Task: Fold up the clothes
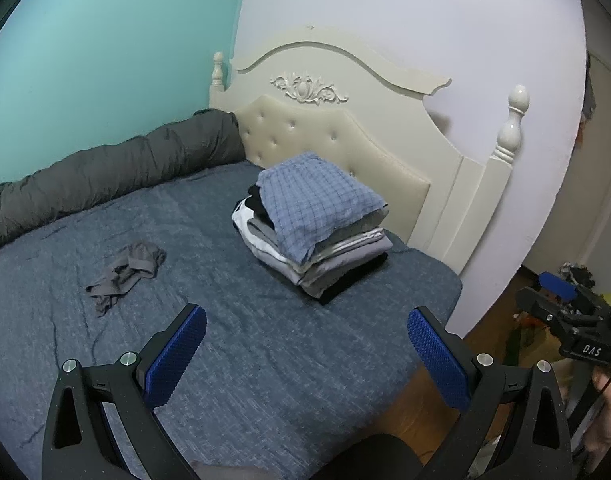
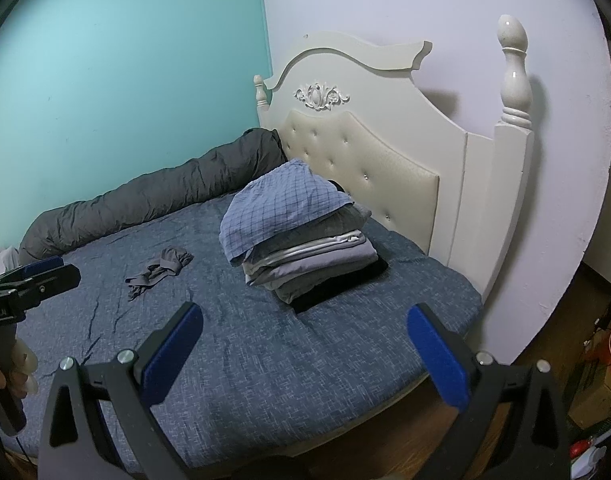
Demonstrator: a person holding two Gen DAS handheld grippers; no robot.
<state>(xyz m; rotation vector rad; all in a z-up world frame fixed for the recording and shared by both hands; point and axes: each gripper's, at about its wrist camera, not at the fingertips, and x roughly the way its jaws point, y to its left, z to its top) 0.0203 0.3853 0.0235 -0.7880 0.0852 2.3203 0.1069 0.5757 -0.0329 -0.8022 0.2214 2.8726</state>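
Fingers of both grippers were spread wide and held nothing. Left gripper [image 1: 305, 344]: poised above the near part of the bed [image 1: 265, 360], blue pads facing each other across bare cover. Right gripper [image 2: 305, 344]: likewise raised over the near edge, empty; it also showed at the margin of the left view, off the bed's side.

Stack of folded clothes [image 1: 317, 236]: set near the headboard [image 1: 345, 128], well clear of the working area, presumably to keep finished items out of the way. Top item: blue checked garment [image 2: 281, 208], draped loosely over grey, white and black layers.

Crumpled grey garment [image 1: 125, 270]: lying alone on the cover to the left of the stack, well apart from it, unfolded. Apparently the last loose piece and, in my judgement, the next thing to be taken up; both grippers stood short of it.

Rolled grey duvet [image 1: 105, 172]: pushed against the teal wall, seemingly to free the surface for folding.
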